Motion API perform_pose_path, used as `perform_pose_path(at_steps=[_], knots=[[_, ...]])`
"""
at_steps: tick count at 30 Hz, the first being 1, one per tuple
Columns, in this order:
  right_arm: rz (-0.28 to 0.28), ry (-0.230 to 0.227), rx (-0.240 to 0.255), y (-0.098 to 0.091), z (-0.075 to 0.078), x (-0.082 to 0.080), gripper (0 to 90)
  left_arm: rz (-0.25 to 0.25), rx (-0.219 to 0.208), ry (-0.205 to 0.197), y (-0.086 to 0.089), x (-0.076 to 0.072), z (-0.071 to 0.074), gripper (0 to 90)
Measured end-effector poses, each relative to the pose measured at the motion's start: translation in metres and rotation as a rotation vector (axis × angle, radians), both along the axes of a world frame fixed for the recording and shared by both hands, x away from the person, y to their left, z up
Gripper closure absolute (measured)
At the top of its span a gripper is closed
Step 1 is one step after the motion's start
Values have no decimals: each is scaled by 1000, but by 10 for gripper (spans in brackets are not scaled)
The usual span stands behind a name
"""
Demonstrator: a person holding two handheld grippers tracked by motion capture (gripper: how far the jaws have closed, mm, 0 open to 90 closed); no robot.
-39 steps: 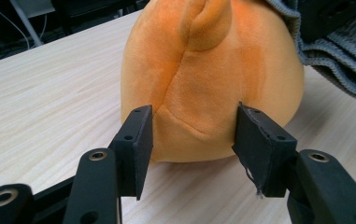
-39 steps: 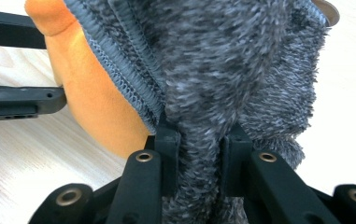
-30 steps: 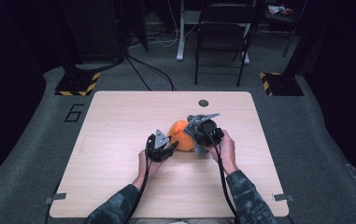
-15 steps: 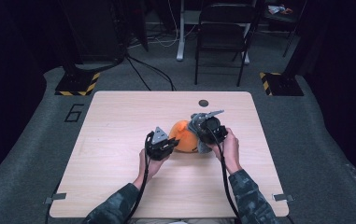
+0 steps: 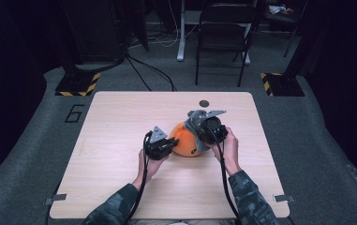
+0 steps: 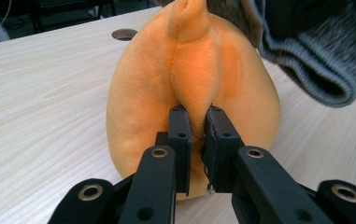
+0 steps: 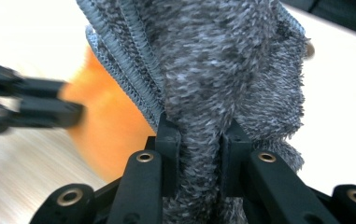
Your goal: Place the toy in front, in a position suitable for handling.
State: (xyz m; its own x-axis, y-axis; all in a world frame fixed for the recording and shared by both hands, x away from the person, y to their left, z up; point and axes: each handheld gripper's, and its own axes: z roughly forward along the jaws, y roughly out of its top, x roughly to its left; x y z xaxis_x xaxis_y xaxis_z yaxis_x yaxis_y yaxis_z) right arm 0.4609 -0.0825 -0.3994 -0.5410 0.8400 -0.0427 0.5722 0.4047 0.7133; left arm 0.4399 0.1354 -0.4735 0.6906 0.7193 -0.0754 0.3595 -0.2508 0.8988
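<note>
An orange plush toy (image 5: 183, 140) sits at the middle of the wooden table (image 5: 120, 122). My left gripper (image 5: 170, 142) comes at it from the left. In the left gripper view the left gripper (image 6: 197, 114) is shut on a raised fold of the orange plush (image 6: 143, 93). My right gripper (image 5: 200, 135) is on the plush's right side, shut on a grey knitted cloth (image 5: 194, 121) that lies over the plush's top. In the right gripper view the right gripper (image 7: 199, 130) pinches the grey cloth (image 7: 222, 60), with the orange plush (image 7: 105, 135) behind it.
A round dark grommet (image 5: 204, 103) is set in the table near its far edge. A folding chair (image 5: 223, 33) and cables stand on the floor beyond the table. Bare tabletop spreads to the left and in front of the hands.
Both hands have stayed almost in place. The right gripper with the grey cloth has edged slightly to the right over the plush.
</note>
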Motion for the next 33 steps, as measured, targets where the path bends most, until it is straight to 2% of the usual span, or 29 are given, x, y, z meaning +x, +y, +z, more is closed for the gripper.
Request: perform_pose_path(at_steps=[2,5,7,9,12,18,20,25,27,30,33], knots=[[25,-23,25,4,3,-4,734,-4,8,-7,-2,-2,0,818],[61,-12,18,13,0,-7,732,-10,20,-11,-4,-3,1,818],[64,-10,-17,16,-5,-6,732,-11,23,-1,-4,-3,0,817],[63,-4,-26,14,-9,-3,731,-14,26,-1,-3,-2,-1,816],[40,29,-37,8,-13,2,730,-7,19,3,-2,-1,-3,814],[-16,134,-48,-11,-31,17,731,0,10,5,0,1,-5,808],[-32,178,-36,-16,-36,20,731,-7,15,8,0,1,-5,806],[-67,220,-62,-24,-50,28,732,-11,18,7,0,1,-5,805],[-83,252,-93,-26,-60,31,732,-3,14,1,0,1,-5,805],[-89,294,-113,-28,-74,35,732,-1,10,4,0,1,-5,805],[-90,293,-123,-29,-74,37,732,-5,13,-4,0,1,-5,805]])
